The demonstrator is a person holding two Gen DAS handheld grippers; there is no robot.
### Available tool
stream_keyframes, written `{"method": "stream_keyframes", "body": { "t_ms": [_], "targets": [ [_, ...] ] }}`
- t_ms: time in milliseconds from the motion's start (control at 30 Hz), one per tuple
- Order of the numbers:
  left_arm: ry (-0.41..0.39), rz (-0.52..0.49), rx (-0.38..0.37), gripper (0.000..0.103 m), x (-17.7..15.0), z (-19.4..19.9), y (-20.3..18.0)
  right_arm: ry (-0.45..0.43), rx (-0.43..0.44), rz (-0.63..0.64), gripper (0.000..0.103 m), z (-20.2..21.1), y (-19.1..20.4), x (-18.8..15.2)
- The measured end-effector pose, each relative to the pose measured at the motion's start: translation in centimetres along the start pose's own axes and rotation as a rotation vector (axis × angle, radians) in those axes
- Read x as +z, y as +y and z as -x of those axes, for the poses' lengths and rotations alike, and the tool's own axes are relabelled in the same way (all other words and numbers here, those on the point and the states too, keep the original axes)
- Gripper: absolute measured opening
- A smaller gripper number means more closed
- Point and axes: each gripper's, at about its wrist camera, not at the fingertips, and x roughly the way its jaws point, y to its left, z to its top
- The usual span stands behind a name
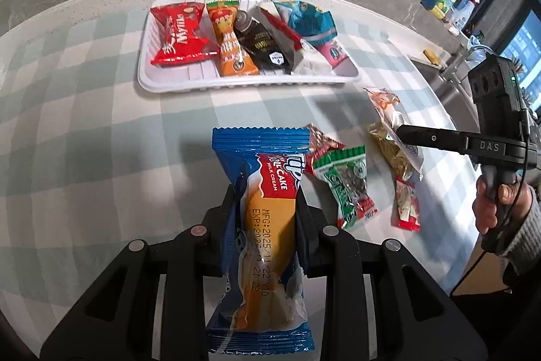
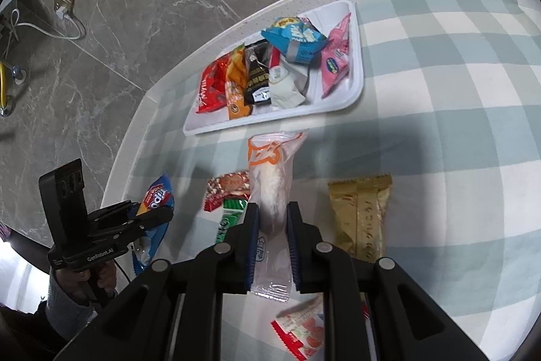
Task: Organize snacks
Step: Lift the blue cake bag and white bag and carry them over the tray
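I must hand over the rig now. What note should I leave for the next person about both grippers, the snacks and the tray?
Left gripper: shut on the blue roll cake pack, lifted.
Right gripper: shut on the clear pack with orange print, lifted.
Done: six snacks lie in the white tray.
Left: put both held packs in the tray, then the four on the checked cloth: gold pack, green pack, red-brown pack, strawberry pack.
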Motion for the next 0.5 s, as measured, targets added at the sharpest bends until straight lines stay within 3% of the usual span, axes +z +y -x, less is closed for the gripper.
{"method": "stream_keyframes", "body": {
  "t_ms": [500],
  "targets": [
    [-0.04, 0.008, 0.036, 0.027, 3.5, 0.3, 1.3, -0.024, 0.066, 0.002, 0.018, -0.3, 1.3, 3.3]
  ]
}}
